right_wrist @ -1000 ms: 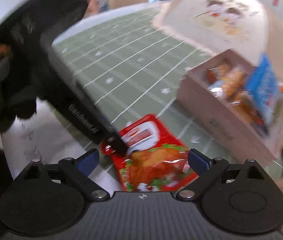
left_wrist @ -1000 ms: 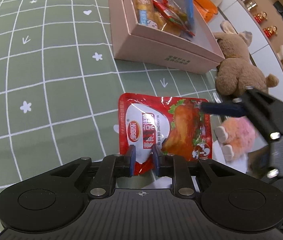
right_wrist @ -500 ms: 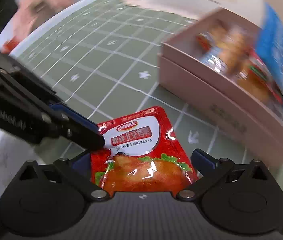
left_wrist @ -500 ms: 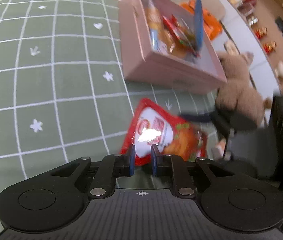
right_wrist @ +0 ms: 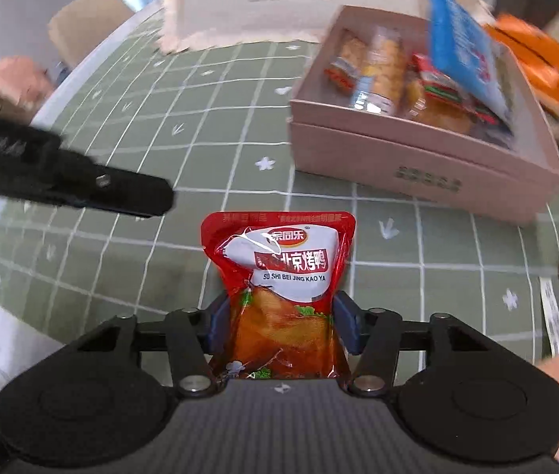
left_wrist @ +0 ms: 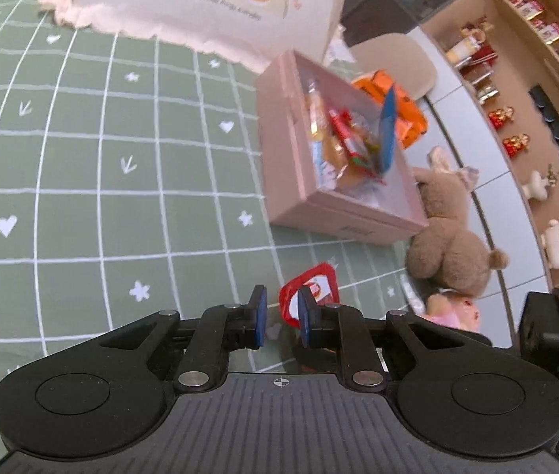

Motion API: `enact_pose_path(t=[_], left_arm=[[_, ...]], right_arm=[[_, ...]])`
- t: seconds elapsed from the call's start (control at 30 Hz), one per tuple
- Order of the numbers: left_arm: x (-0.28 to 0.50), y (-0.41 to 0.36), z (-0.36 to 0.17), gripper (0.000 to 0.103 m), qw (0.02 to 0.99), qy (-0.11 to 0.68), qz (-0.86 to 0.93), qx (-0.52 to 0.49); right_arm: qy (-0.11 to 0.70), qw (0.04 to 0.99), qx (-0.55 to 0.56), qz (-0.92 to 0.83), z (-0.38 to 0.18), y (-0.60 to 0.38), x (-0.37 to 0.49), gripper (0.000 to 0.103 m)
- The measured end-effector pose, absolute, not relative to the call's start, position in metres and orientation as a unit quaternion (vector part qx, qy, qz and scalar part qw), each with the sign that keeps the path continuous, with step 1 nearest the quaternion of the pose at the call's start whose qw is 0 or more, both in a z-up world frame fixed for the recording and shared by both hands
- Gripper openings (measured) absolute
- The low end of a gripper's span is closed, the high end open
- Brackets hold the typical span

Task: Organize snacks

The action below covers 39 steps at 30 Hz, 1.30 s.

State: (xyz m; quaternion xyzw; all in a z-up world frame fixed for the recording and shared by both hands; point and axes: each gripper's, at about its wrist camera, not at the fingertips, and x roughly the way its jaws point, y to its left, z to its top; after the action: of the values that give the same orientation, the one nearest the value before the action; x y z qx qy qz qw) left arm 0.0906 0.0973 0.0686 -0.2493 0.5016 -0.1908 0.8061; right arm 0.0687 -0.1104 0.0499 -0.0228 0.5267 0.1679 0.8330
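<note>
My right gripper [right_wrist: 281, 326] is shut on a red roast-duck snack pouch [right_wrist: 281, 272], gripping its lower sides, with its top pointing towards the pink box [right_wrist: 417, 170]. The box holds several snack packs and a blue packet [right_wrist: 461, 55]. In the left wrist view the pouch's top [left_wrist: 313, 288] shows beyond my left gripper [left_wrist: 281, 318], whose jaws stand slightly apart with nothing between them. The pink box [left_wrist: 311, 201] lies further ahead. The left gripper's finger [right_wrist: 121, 193] shows left of the pouch in the right wrist view.
A green grid tablecloth [left_wrist: 101, 181] covers the table. The pink box lid [left_wrist: 220, 4] stands at the back. A brown plush toy [left_wrist: 449, 233] and a pink plush [left_wrist: 453, 308] sit at the table's right edge. Orange packets [right_wrist: 536, 59] lie behind the box.
My left gripper let go of the pouch and drew back to the left. My right gripper closed on the pouch's sides and now holds it.
</note>
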Motion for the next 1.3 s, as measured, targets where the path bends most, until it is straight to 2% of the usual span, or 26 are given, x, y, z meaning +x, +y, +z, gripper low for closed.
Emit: enact_pose_path(t=[0.13, 0.27, 0.47, 0.7, 0.73, 0.77, 0.8, 0.83, 0.87, 1.07, 1.3], left_arm=[[0.089, 0.092, 0.08, 0.019, 0.809, 0.489, -0.213, -0.248], [0.088, 0.081, 0.088, 0.019, 0.81, 0.484, -0.234, -0.236], [0.083, 0.078, 0.1, 0.019, 0.816, 0.467, -0.247, -0.233], [0.058, 0.078, 0.146, 0.02, 0.87, 0.388, -0.241, -0.186], [0.052, 0.078, 0.152, 0.02, 0.879, 0.376, -0.236, -0.174], [0.046, 0.079, 0.157, 0.02, 0.887, 0.365, -0.232, -0.163], [0.041, 0.08, 0.159, 0.02, 0.892, 0.358, -0.228, -0.155], [0.036, 0.081, 0.159, 0.02, 0.896, 0.353, -0.223, -0.15], [0.033, 0.082, 0.157, 0.02, 0.897, 0.354, -0.218, -0.15], [0.035, 0.087, 0.121, 0.02, 0.881, 0.404, -0.184, -0.162], [0.031, 0.076, 0.085, 0.02, 0.874, 0.441, -0.145, -0.144]], right_arm=[[0.53, 0.83, 0.081, 0.155, 0.062, -0.143, 0.073, 0.05], [0.501, 0.837, 0.163, 0.149, 0.085, -0.172, 0.069, 0.05], [0.448, 0.871, 0.151, 0.135, 0.155, -0.187, 0.068, 0.05], [0.378, 0.919, 0.074, 0.083, 0.271, -0.198, 0.129, 0.05], [0.378, 0.92, 0.063, 0.077, 0.279, -0.197, 0.142, 0.052], [0.382, 0.92, 0.054, 0.071, 0.286, -0.196, 0.157, 0.061], [0.386, 0.919, 0.048, 0.066, 0.288, -0.196, 0.17, 0.068], [0.389, 0.918, 0.043, 0.059, 0.289, -0.195, 0.184, 0.079], [0.389, 0.919, 0.045, 0.056, 0.287, -0.195, 0.195, 0.081], [0.402, 0.905, 0.084, 0.109, 0.255, -0.2, 0.212, 0.081], [0.436, 0.893, 0.07, 0.091, 0.17, -0.213, 0.18, 0.081]])
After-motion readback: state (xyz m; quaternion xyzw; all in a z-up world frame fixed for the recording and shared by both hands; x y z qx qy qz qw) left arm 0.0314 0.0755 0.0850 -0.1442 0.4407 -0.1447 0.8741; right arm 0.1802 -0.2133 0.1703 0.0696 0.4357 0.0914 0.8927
